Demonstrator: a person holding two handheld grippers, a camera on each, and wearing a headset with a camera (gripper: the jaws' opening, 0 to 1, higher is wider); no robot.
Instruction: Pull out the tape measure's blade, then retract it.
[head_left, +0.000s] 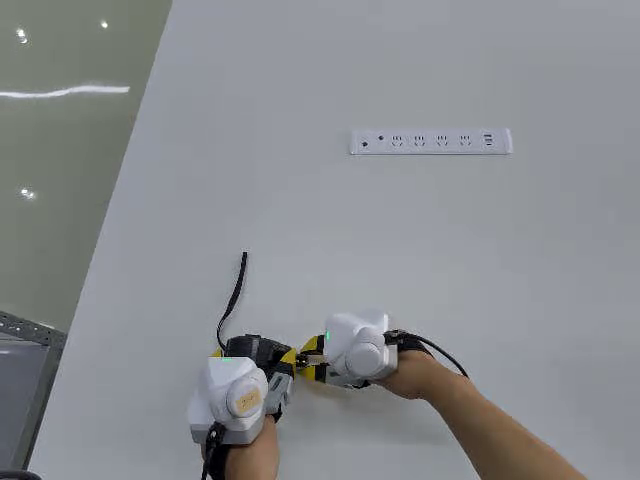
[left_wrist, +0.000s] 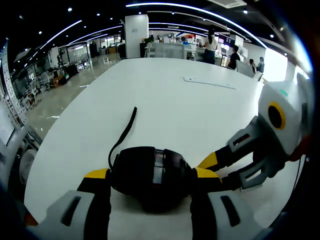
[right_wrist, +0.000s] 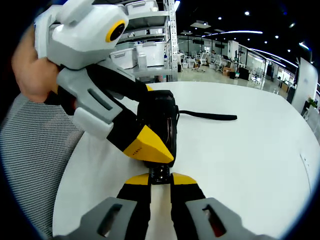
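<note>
Closest to you, your left gripper was clamped around the black body of the tape measure, one jaw on each side, pinning it on the white table down near your bottom-left corner. Your right gripper came in from the other side with its jaws nearly closed, pinching what looked like the tip of the blade right at the case mouth. So as far as I could tell you were at the very start: both grabs were set, but hardly any blade was showing between the two grippers, which sat almost touching. The whole pull was yet to do, and the retract after that. Room-wise you were fine. Everything to your right was bare tabletop, so a straight pull that way had nothing in its path. The power strip lay well ahead, nowhere near the line of travel. The tape's black strap trailed away from the case toward the far side, also out of the way. Only thing I'd have watched was the table's left edge, which ran close to your left gripper with the floor beyond it, so that hand had little slack to drift outward if the case tugged.
</note>
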